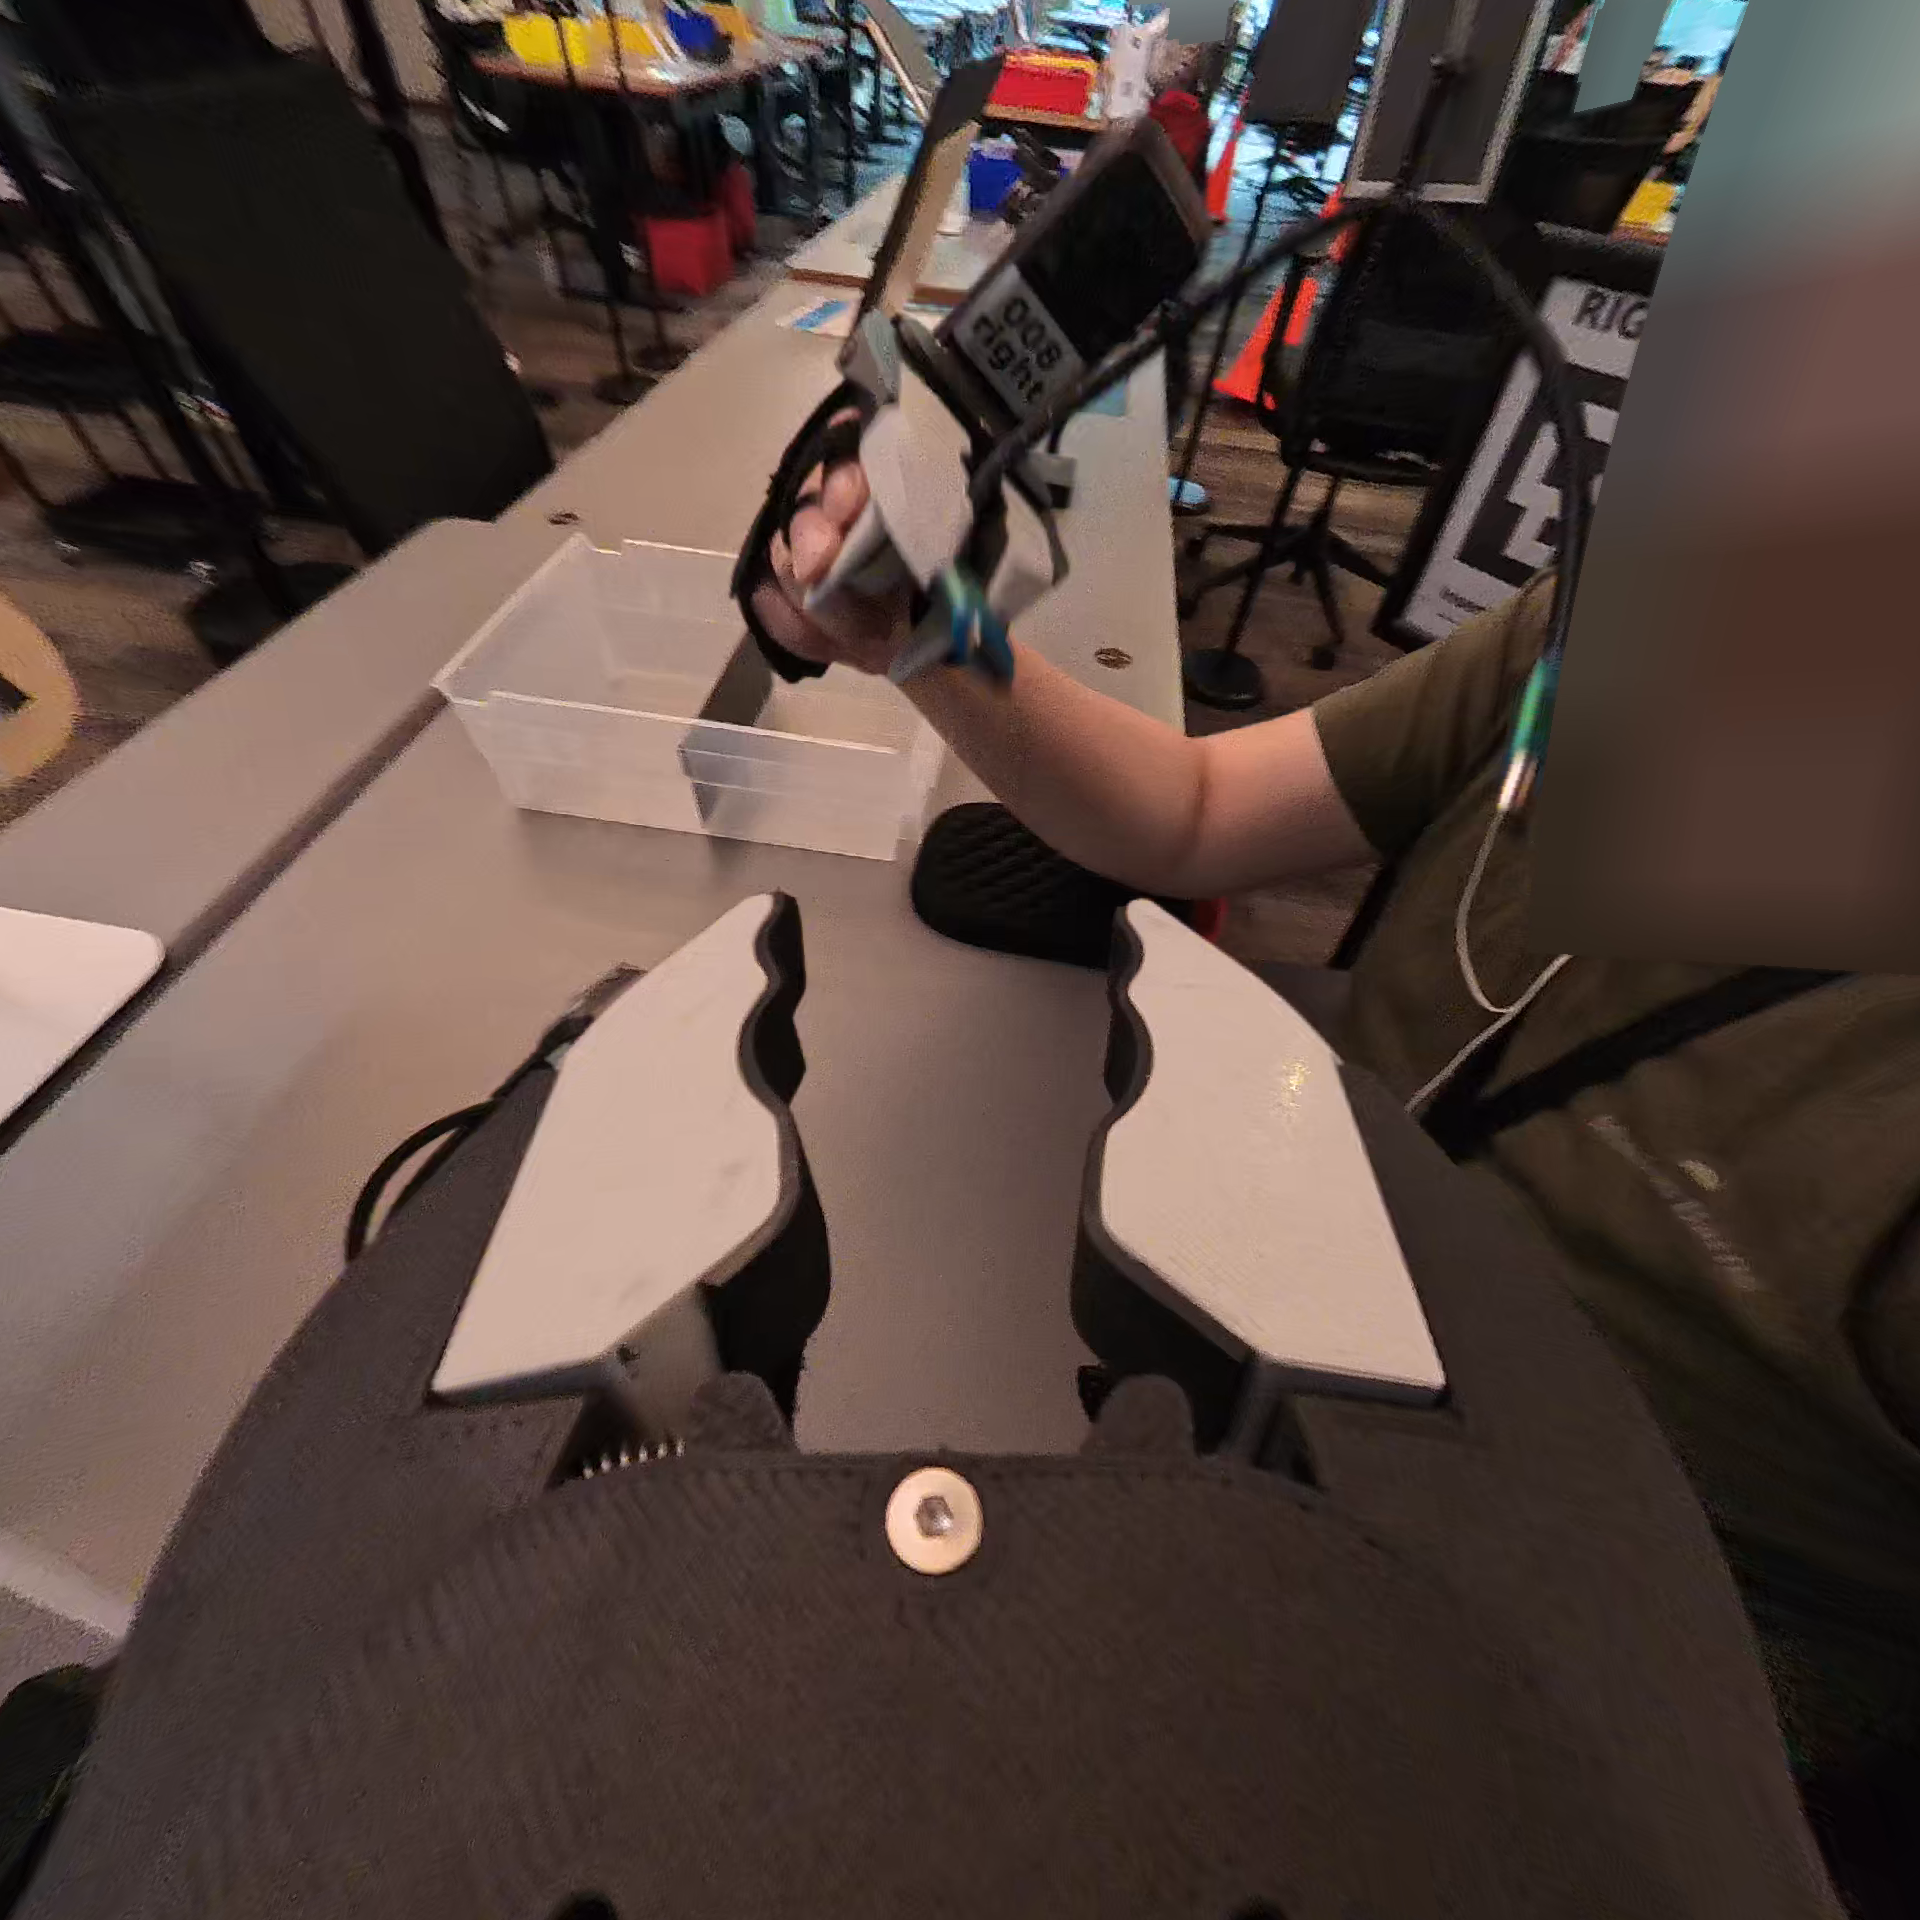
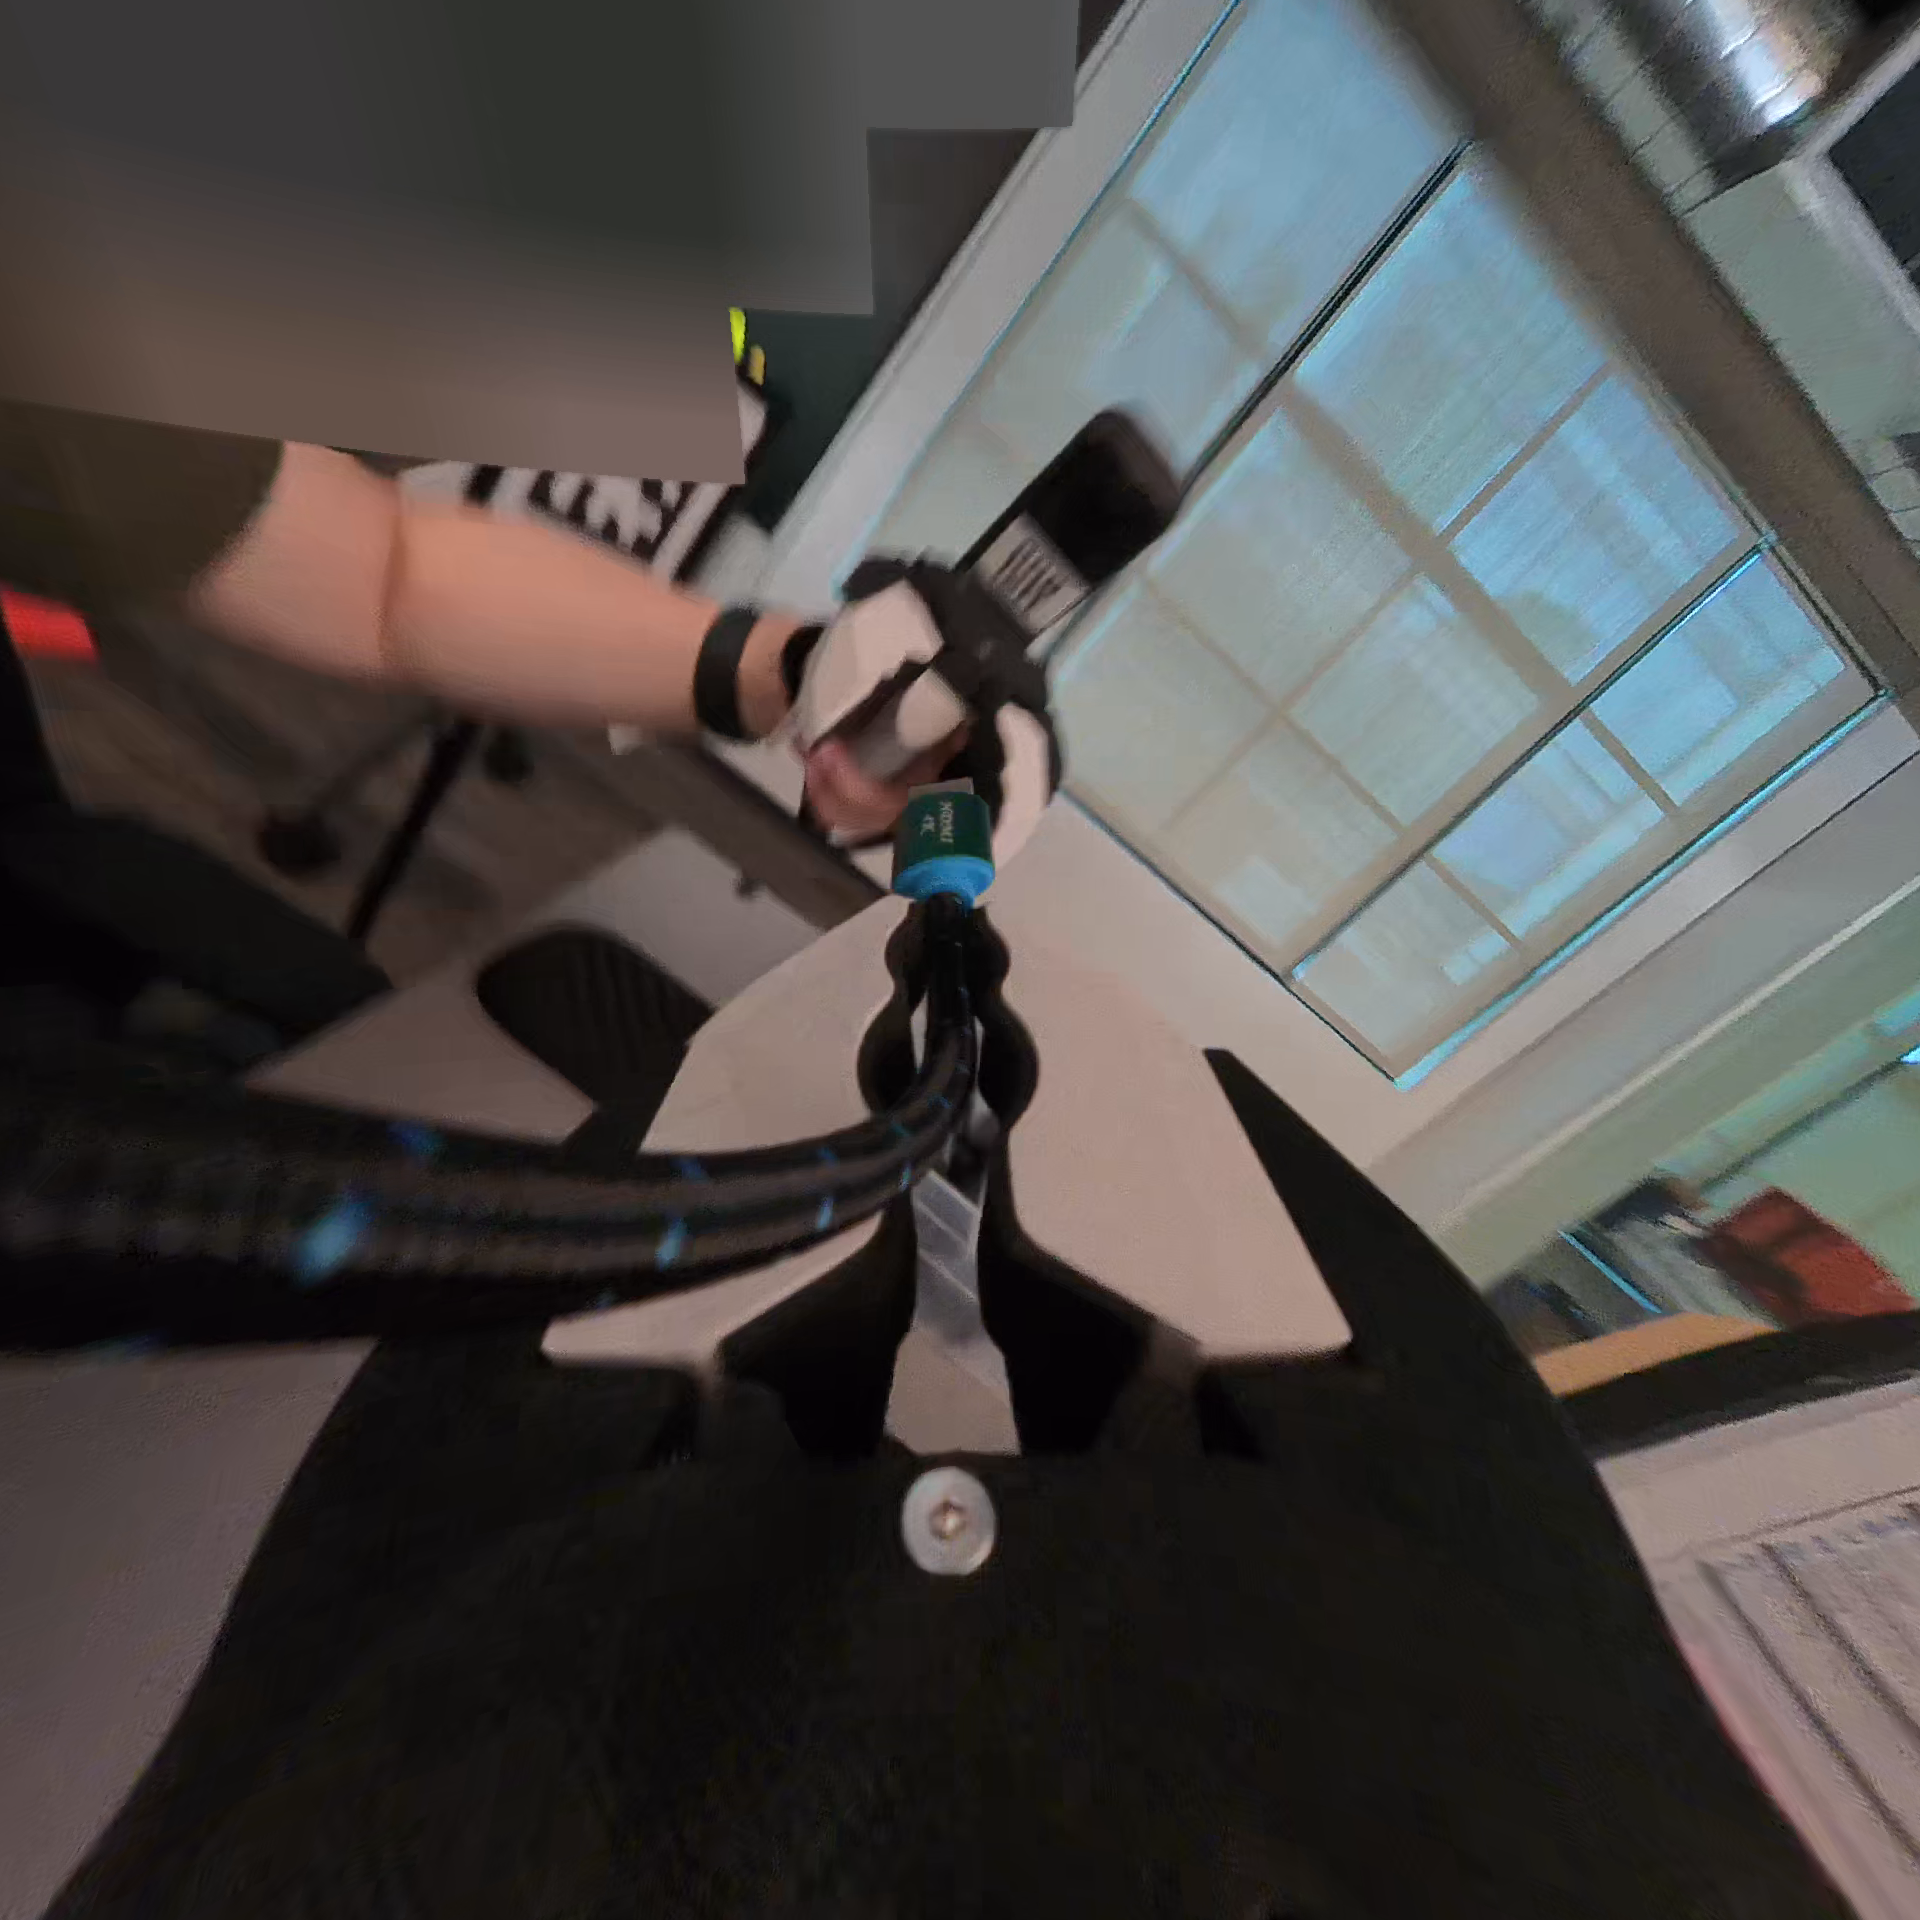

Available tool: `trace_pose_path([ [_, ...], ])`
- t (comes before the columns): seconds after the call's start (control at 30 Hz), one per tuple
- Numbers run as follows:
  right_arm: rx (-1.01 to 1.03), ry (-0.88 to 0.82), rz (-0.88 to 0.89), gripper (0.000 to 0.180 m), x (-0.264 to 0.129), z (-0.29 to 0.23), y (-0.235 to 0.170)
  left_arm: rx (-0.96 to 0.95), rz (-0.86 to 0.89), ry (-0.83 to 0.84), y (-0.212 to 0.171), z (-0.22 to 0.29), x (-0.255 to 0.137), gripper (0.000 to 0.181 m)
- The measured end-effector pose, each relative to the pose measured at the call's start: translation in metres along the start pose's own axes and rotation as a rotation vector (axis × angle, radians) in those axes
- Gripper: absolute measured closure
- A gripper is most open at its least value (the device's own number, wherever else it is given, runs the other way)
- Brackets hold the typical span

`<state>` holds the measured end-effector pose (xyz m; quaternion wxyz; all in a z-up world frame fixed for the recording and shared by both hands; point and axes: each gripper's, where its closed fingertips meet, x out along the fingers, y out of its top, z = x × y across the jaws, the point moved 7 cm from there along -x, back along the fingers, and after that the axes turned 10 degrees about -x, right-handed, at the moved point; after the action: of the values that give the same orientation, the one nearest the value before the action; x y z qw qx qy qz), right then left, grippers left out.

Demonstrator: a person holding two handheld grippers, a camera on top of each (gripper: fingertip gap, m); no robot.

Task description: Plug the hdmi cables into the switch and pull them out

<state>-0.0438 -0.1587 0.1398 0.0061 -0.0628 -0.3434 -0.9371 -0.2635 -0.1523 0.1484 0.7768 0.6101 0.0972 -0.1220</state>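
Observation:
My right gripper (image 2: 940,930) is shut on a black braided HDMI cable (image 2: 520,1205) just behind its green and blue plug (image 2: 940,844). The left wrist view shows this gripper (image 1: 956,582) raised well above the table, with the plug (image 1: 971,629) sticking out of it and the cable (image 1: 1247,260) looping up and off to the right. My left gripper (image 1: 951,935) is open and empty, low over the grey table (image 1: 312,1039); it also shows in the right wrist view (image 2: 914,686). No switch is clearly in view.
A clear plastic bin (image 1: 675,717) stands on the table ahead of the left gripper. A black ribbed object (image 1: 997,883) lies at the table edge under the person's forearm (image 1: 1091,758). A thin black cable (image 1: 416,1153) lies left of my left fingers. A white item (image 1: 62,987) sits far left.

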Motion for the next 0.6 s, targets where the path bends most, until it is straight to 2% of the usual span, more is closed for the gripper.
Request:
trace_pose_path([
  [0.13,0.305,-0.088,0.292,0.172,-0.038,0.031,-0.004,0.009,0.007,0.108,-0.028,-0.007,0.013,0.125],
  [0.2,0.428,-0.121,0.382,0.172,-0.052,0.042,-0.011,0.015,-0.02,0.2,-0.047,-0.018,0.027,0.124],
  [0.43,0.567,-0.158,0.441,0.172,-0.078,0.055,-0.02,0.091,-0.061,0.4,-0.094,-0.056,0.082,0.121],
  [0.6,0.68,-0.19,0.438,0.172,-0.094,0.065,-0.023,0.342,-0.187,0.634,-0.106,-0.091,0.107,0.118],
])
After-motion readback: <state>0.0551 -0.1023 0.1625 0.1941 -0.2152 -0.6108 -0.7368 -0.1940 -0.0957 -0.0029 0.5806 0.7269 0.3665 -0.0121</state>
